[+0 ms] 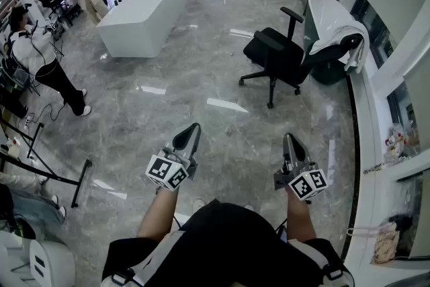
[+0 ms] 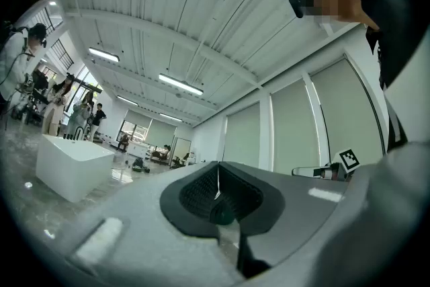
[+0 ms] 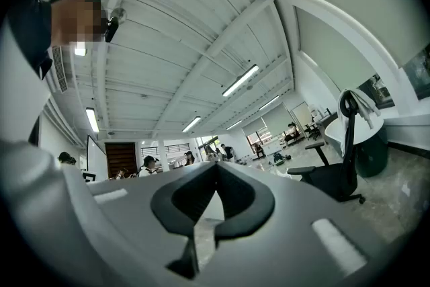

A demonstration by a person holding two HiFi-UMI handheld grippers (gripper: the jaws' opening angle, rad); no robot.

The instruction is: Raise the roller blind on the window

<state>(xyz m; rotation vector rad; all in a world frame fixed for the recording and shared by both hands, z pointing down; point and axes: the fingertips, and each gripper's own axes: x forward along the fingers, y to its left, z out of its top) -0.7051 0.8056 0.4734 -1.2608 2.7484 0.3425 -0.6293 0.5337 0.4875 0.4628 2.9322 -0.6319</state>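
Note:
Both grippers are held low in front of the person, over the marble floor, and point forward. My left gripper is shut with nothing between its jaws; in its own view the left gripper tilts up towards the ceiling. Lowered pale roller blinds cover the windows along the wall at the right of that view. My right gripper is also shut and empty, and in its own view the right gripper points up across the room. The window wall runs along the right edge of the head view, well away from both grippers.
A black office chair with a white garment over its back stands ahead on the right. A long white counter lies ahead on the left. People and a black barrier stand are at the left. Bags sit on the window sill.

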